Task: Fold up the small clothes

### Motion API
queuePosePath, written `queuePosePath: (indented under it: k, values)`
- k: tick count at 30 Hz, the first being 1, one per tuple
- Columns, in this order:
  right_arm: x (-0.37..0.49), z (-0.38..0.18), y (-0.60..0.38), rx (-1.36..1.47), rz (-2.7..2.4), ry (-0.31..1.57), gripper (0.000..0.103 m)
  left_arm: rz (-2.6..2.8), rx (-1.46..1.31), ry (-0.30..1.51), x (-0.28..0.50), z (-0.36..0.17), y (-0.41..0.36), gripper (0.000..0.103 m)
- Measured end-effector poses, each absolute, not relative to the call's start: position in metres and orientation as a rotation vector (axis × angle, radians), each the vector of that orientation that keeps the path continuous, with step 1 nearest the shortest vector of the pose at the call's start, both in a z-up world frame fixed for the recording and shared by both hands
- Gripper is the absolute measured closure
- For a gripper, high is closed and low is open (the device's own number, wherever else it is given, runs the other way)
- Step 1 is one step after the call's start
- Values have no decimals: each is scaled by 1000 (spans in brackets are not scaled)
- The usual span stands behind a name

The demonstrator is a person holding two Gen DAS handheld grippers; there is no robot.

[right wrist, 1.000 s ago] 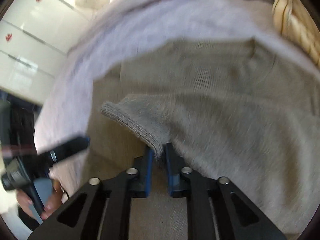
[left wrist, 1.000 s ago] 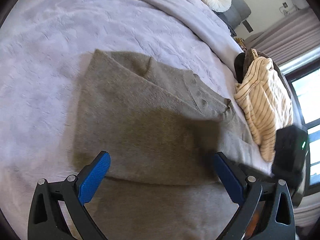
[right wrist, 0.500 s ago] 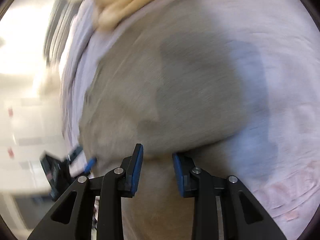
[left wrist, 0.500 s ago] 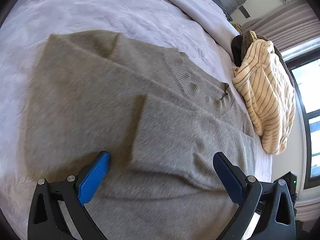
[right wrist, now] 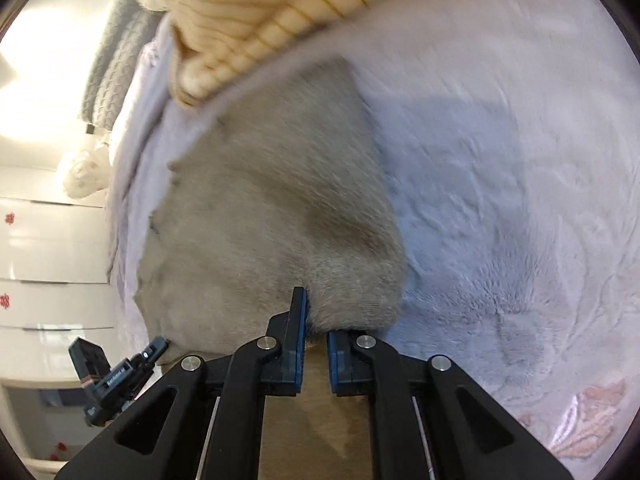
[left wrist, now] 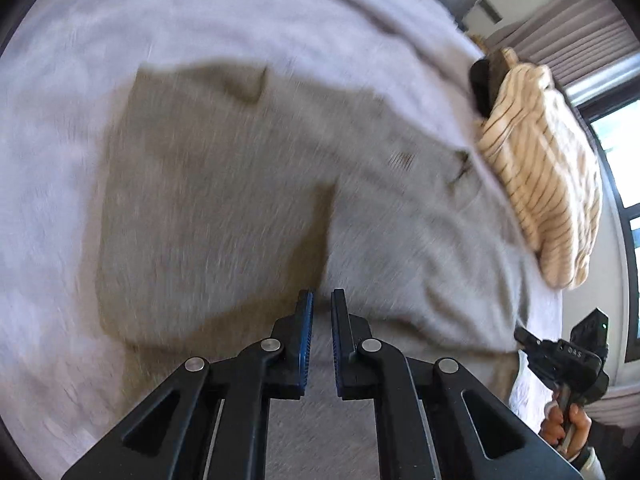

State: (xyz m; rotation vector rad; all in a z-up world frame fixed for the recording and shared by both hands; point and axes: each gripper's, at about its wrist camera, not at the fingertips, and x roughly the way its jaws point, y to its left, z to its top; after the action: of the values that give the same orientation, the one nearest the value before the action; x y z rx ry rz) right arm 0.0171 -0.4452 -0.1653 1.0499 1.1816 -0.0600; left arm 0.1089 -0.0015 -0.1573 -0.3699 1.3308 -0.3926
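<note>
Here, a grey-brown knitted garment [left wrist: 224, 208] is spread flat on a pale lilac plush bedspread [left wrist: 60, 128], with one panel seen folded across its middle. Its near hem is pinched between the closed blue pads of the left gripper [left wrist: 321, 312]. The right gripper [right wrist: 316, 322] is seen at another edge of the same garment [right wrist: 272, 208]; its jaws are closing, with a bunched fold of the knit caught between them. A cream striped piece of clothing [left wrist: 544, 184] is heaped at the bedspread's edge, just beyond the garment. A round cream cushion [right wrist: 82, 174], white cupboard fronts [right wrist: 44, 264] and grey curtains [left wrist: 576, 28] are visible further out.
</note>
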Motion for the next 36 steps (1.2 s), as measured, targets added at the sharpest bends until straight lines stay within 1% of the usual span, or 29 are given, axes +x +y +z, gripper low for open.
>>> queuePosePath:
  k: [1,3,4,5,6,7,8,11,16,20,24,25,26,29,32,36]
  values:
    - [11,-164,-448,1082,-62,1167,92,-392,-373,1339,107,-160,-1,92]
    - [5,-159,-446,1132,-30,1144,86,-379,-395,1335,104,-159,3,91]
    - [3,-156,-442,1146,-9,1135,81,-375,-409,1338,105,-158,4,79]
    - [2,-152,-434,1164,23,1125,75,-371,-425,1335,105,-157,7,44]
    - [2,-148,-422,1187,78,1121,72,-361,-439,1318,105,-154,9,26]
    - [5,-147,-409,1203,125,1124,71,-345,-445,1285,105,-149,13,14]
    - [9,-146,-395,1215,174,1131,71,-327,-423,1245,105,-141,15,14]
    - [40,-153,-335,1250,321,1147,71,-312,-367,1256,108,-139,13,14]
    - [89,-179,-262,1290,392,1179,71,-279,-349,1280,106,-145,17,14]
    - [106,-207,-236,1346,294,1239,71,-267,-345,1274,100,-142,24,14]
    - [100,-213,-239,1423,210,1188,72,-258,-341,1273,95,-139,34,14]
    - [100,-213,-240,1417,195,1186,79,-252,-339,1274,94,-139,37,14]
    - [100,-211,-242,1399,183,1187,94,-247,-340,1275,93,-139,38,14]
    - [102,-195,-238,1334,239,1177,94,-236,-355,1278,92,-138,47,14]
    - [99,-183,-224,1209,284,1216,94,-236,-359,1258,91,-133,53,14]
    - [94,-210,-222,1238,252,1262,94,-238,-304,1253,96,-133,44,14]
